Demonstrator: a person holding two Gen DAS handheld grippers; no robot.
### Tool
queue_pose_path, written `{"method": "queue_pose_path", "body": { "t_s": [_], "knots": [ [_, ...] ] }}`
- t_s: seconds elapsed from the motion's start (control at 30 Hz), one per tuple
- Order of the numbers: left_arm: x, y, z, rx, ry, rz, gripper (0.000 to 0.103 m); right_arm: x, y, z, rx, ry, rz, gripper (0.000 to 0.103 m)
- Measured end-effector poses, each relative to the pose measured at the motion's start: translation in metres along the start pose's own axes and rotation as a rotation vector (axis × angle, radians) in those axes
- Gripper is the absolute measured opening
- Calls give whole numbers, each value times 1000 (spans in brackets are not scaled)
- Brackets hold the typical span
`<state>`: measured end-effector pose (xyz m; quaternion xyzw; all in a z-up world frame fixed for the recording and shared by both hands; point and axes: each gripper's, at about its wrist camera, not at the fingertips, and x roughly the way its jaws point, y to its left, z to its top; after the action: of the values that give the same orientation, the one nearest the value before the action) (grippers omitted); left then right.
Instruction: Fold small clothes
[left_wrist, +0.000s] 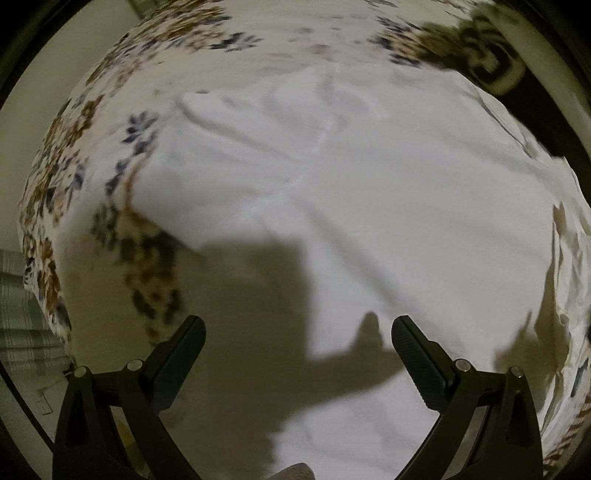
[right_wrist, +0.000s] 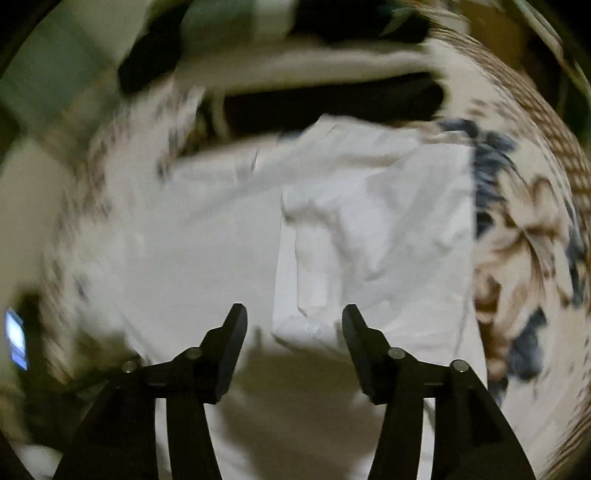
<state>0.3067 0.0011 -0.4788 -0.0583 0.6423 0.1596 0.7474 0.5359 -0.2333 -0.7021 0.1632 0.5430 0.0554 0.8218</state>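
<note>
White garment spread on a floral bed, both grippers empty above it.

The white wrinkled cloth garment (left_wrist: 369, 192) lies flat across the middle of the floral-patterned bedspread (left_wrist: 66, 177), with one folded layer visible. The left gripper (left_wrist: 298, 332) and right gripper (right_wrist: 294, 321) hang over it, fingers (right_wrist: 232, 332) spread apart, gripping nothing.

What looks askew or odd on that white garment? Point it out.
The white garment on the floral bedspread is creased, with one flap folded over unevenly near its middle. Nothing is spilled or visibly damaged; both grippers are open and empty.
</note>
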Motion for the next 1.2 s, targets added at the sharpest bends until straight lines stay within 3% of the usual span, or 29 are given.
{"method": "queue_pose_path", "body": {
  "t_s": [0.1,0.2,0.4,0.47,0.57,0.7,0.8,0.93,0.97,1.07,1.2],
  "knots": [
    [2,21,8,-66,1,-9,103,-13,-18,12,115,-62,24,63],
    [9,42,21,-126,4,-3,103,7,-13,20,112,-35,-43,63],
    [25,82,47,-175,8,16,103,68,39,10,-138,37,-314,61],
    [25,90,47,-182,4,26,103,77,48,-3,-164,28,-413,21],
    [31,105,52,-200,7,26,103,76,54,-13,-149,3,-447,4],
    [44,127,62,-252,21,2,103,78,80,-19,-206,29,-394,4],
    [56,150,68,-353,50,-86,103,75,79,-22,-157,63,-336,6],
    [77,195,82,-537,37,-219,103,52,64,-17,-38,75,-227,40],
    [82,203,83,-583,35,-252,103,46,60,-19,-12,74,-207,42],
    [105,230,88,-761,41,-376,103,32,49,-24,47,76,-176,42],
    [113,246,97,-870,-10,-404,102,22,38,-31,71,65,-189,42]
  ]
}}
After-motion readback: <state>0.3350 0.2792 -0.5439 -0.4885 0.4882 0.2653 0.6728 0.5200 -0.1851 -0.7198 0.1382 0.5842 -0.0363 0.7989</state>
